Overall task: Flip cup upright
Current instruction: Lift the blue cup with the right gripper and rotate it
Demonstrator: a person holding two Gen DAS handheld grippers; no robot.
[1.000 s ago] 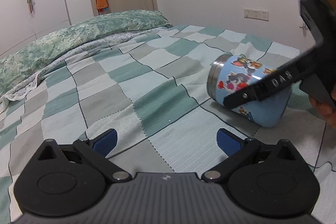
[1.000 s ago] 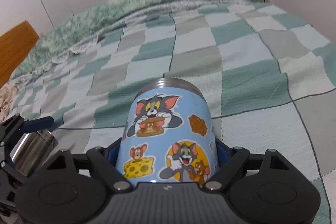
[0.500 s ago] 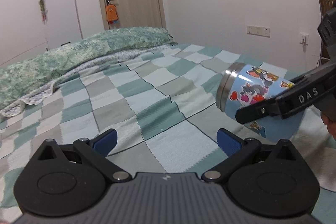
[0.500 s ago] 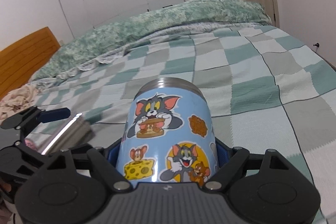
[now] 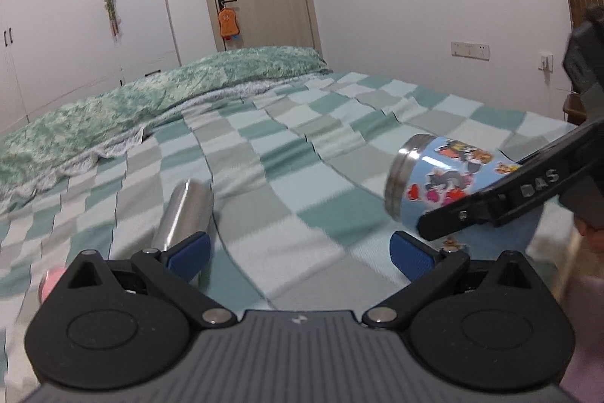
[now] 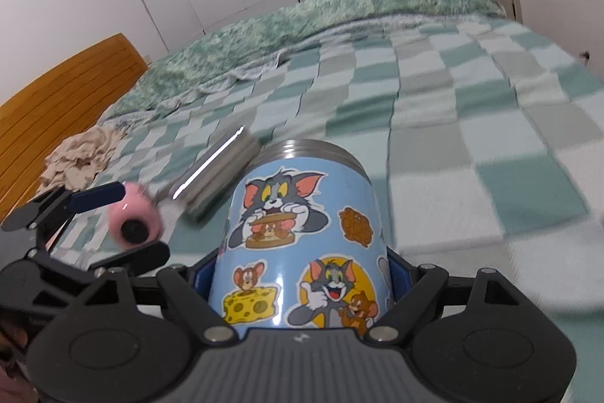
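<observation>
The light blue cup with cartoon stickers and a steel rim is clamped between my right gripper's blue pads. It is held off the bed, still on its side with the rim pointing away and slightly up. In the left wrist view the cup hangs at the right with my right gripper's finger across it. My left gripper is open and empty, low over the checked bedspread.
A steel bottle with a pink cap lies on the bedspread just ahead of my left gripper's left finger; it also shows in the right wrist view. A crumpled beige cloth lies by the wooden headboard. A green quilt is at the far side.
My right gripper has lifted the cup off the bedspread and tilted it upward. My left gripper has swung so the steel bottle is now in its view.
</observation>
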